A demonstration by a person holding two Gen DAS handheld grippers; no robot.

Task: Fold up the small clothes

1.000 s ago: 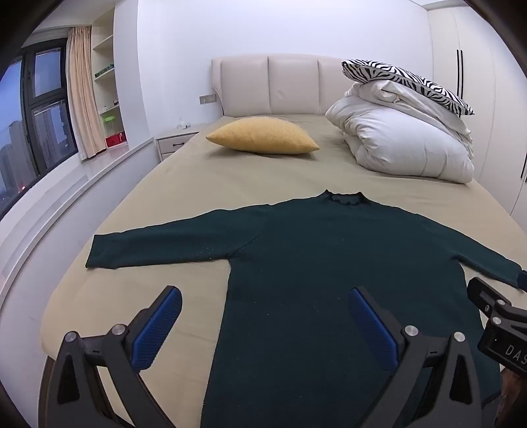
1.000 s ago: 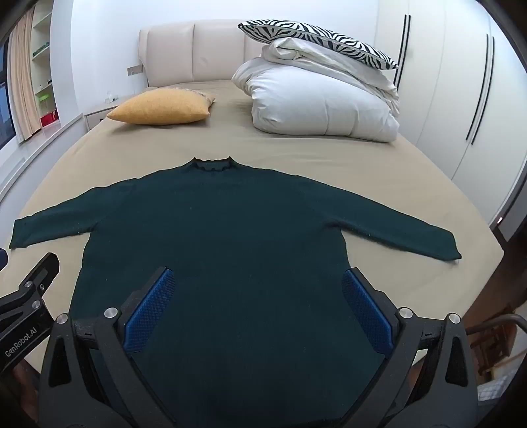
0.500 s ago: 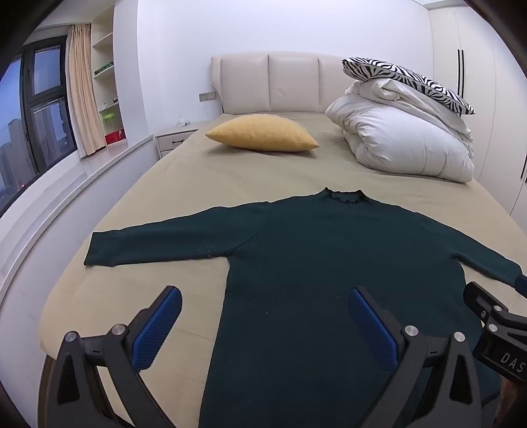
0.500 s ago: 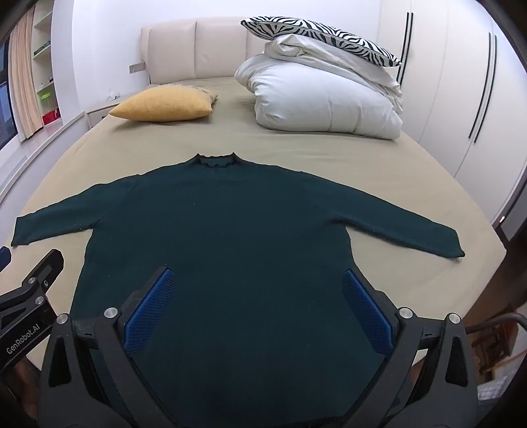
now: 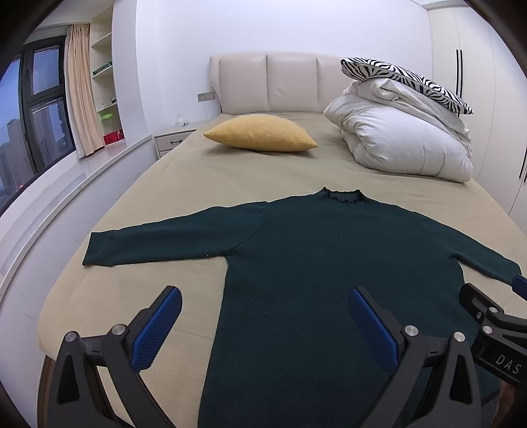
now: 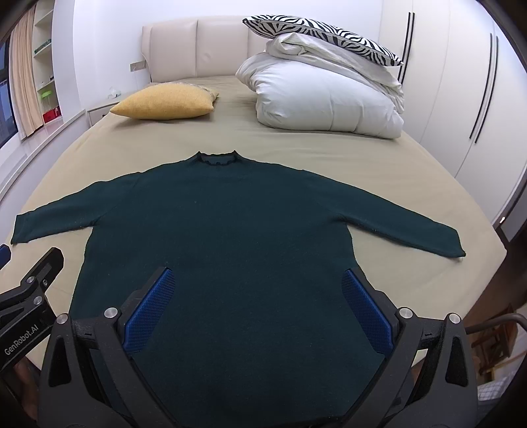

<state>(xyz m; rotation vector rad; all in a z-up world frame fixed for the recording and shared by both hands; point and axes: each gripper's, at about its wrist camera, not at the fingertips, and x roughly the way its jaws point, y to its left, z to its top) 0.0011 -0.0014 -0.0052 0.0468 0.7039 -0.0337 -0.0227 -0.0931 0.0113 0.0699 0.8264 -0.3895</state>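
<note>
A dark green sweater [image 6: 227, 230] lies flat on the bed [image 6: 411, 158], front up, collar toward the headboard [image 6: 197, 49] and both sleeves spread out to the sides. Its hem reaches the foot edge of the bed, nearest the two grippers.

The left gripper [image 5: 263, 324] hangs over the sweater's left side near the hem with its fingers spread wide and nothing between them; one blue pad is above bare sheet, the other above the knit. The right gripper [image 6: 257, 303] hangs over the lower middle of the sweater, likewise wide apart and empty. Each gripper shows at the edge of the other's view, so they sit just beside one another.

Farther up the bed, well apart from the sweater, a yellow pillow [image 5: 260, 136] rests on the left side. On the right a white duvet [image 6: 326, 95] is bundled up, with a zebra-striped pillow [image 6: 322, 31] lying on top of it. A nightstand [image 5: 173, 140] stands beside the headboard, and open shelves [image 5: 103, 85] with a curtain [image 5: 80, 95] line the window wall. Wardrobe doors [image 6: 461, 98] run along the other side.
</note>
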